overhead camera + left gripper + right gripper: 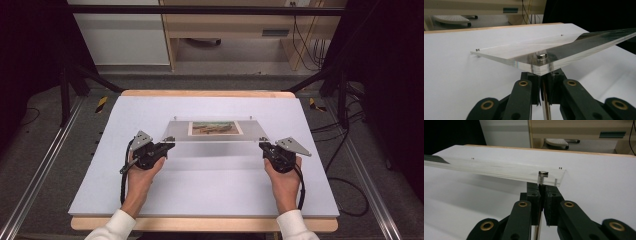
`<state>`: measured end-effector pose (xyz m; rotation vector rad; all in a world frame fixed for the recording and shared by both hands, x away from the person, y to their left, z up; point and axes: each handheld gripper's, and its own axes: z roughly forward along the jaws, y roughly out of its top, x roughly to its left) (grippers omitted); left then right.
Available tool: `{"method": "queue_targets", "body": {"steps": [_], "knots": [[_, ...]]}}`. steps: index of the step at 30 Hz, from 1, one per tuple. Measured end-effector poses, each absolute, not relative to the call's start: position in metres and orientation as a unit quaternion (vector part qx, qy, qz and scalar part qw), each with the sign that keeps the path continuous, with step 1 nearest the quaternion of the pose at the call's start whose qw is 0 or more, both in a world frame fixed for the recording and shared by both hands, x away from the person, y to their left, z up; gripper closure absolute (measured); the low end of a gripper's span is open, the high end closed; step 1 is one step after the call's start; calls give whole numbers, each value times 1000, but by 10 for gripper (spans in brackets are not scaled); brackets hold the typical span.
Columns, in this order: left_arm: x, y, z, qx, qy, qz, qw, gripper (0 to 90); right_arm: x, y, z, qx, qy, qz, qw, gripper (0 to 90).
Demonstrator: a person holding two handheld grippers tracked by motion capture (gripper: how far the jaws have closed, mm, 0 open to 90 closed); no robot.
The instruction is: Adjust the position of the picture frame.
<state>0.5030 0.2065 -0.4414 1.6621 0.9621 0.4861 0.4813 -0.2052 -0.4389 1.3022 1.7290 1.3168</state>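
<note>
Gripping the clear acrylic frame [215,134] by its corners, both grippers' fingers clenched; its picture [215,128] bears no legible writing.

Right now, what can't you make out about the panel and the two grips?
- Picture in the acrylic panel, high view: too small to read its subject.
- Left gripper, left gripper view: the panel's corner covers the jaw tips.
- Right gripper, right gripper view: the panel's left end is cut off by the frame edge.

Grey floor [60,165] — wooden cabinet [240,25] behind.
</note>
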Motion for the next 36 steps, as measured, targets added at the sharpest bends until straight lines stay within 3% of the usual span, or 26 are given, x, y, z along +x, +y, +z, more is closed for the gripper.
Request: {"method": "queue_targets", "body": {"steps": [18, 36], "knots": [[492, 206, -459, 735, 421, 189, 497, 833, 473, -204, -457, 509, 676, 468, 256, 850], [492, 207, -463, 747, 418, 184, 483, 834, 471, -204, -462, 515, 682, 458, 245, 850]]}}
